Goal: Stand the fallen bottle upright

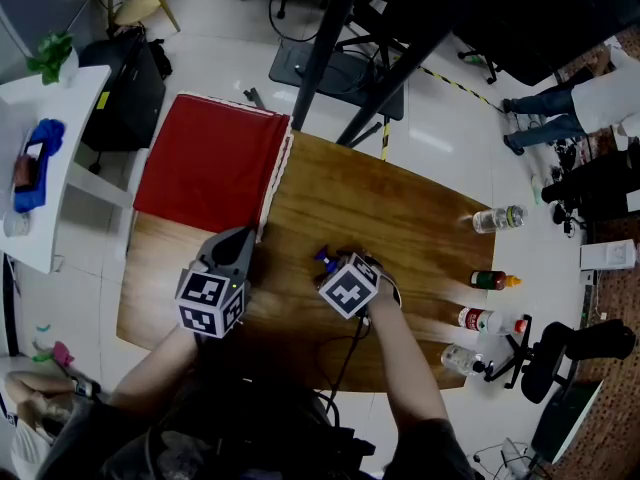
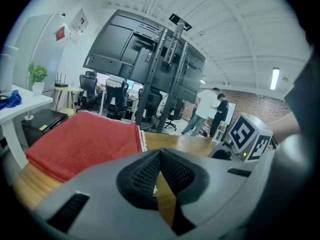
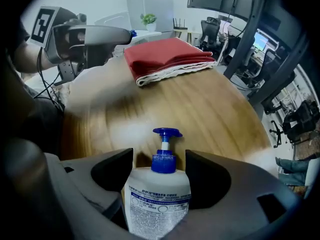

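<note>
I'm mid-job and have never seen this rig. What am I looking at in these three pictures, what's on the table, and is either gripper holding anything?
There is no robot arm here: a person holds a two-jaw gripper in each hand, and the marker cubes are part of the grippers. The head view looks steeply down from the person's head. The other two views ride on the grippers and look along their jaws. On the wooden table are a folded red cloth, a white pump bottle with a blue pump, apparently lying on its side, and four other bottles near the right edge. The left gripper is shut and empty, near the cloth. The right gripper points down, its jaws closed on the pump bottle's shoulders.
</note>
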Demonstrator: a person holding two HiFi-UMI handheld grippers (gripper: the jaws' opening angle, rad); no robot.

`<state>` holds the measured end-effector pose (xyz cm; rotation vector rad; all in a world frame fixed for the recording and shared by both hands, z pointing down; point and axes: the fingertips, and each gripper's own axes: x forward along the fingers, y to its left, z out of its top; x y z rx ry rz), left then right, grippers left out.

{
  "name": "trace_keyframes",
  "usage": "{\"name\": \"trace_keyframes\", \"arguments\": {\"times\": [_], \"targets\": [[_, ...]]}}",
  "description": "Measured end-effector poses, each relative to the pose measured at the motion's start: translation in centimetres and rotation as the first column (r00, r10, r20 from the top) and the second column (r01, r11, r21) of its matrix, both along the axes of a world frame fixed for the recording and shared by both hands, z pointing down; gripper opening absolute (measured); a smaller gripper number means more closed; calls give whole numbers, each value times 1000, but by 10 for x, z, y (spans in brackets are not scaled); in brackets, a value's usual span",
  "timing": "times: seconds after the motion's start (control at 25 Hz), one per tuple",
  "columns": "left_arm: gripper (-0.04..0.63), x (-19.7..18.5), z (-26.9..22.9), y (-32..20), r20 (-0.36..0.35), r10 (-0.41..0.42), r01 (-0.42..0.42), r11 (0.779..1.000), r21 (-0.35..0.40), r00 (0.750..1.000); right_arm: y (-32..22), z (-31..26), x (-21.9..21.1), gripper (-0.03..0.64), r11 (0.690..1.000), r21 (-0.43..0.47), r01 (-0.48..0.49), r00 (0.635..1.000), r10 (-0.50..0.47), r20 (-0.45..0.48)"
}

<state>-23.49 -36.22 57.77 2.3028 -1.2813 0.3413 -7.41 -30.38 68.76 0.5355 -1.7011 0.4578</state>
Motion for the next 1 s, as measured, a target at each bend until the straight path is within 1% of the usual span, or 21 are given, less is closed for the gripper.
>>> {"name": "trace_keyframes", "arguments": {"times": [0.16, 0.24, 0.48, 0.64, 0.68, 0.76, 0.8, 1.0], "targets": [[29, 2, -1, 1, 1, 3, -3, 1000, 3, 1000, 5, 3, 1, 357, 995, -80, 53, 997, -58, -48], [28, 4, -2, 1, 2, 4, -4, 1000, 7, 1000, 6, 2, 2, 354, 992, -94, 85, 993, -92, -74], [28, 0, -5, 2, 4, -2, 2, 1000, 9, 1000, 5, 2, 2, 338, 992, -84, 99, 988, -108, -113], [29, -3, -7, 2, 8, -6, 6, 1000, 13, 1000, 3, 2, 4, 311, 990, -70, 122, 976, -132, -172], [28, -3, -8, 2, 8, -6, 6, 1000, 14, 1000, 2, 2, 5, 298, 989, -63, 133, 970, -143, -195], [29, -3, -8, 3, 8, -6, 5, 1000, 14, 1000, 0, 3, 7, 253, 986, -46, 160, 956, -167, -240], [29, -3, -8, 4, 8, -5, 5, 1000, 14, 1000, 0, 3, 8, 245, 985, -41, 170, 951, -174, -254], [29, -5, -7, 6, 10, -6, 6, 1000, 9, 1000, 2, 4, 6, 239, 982, -27, 185, 945, -186, -270]]}}
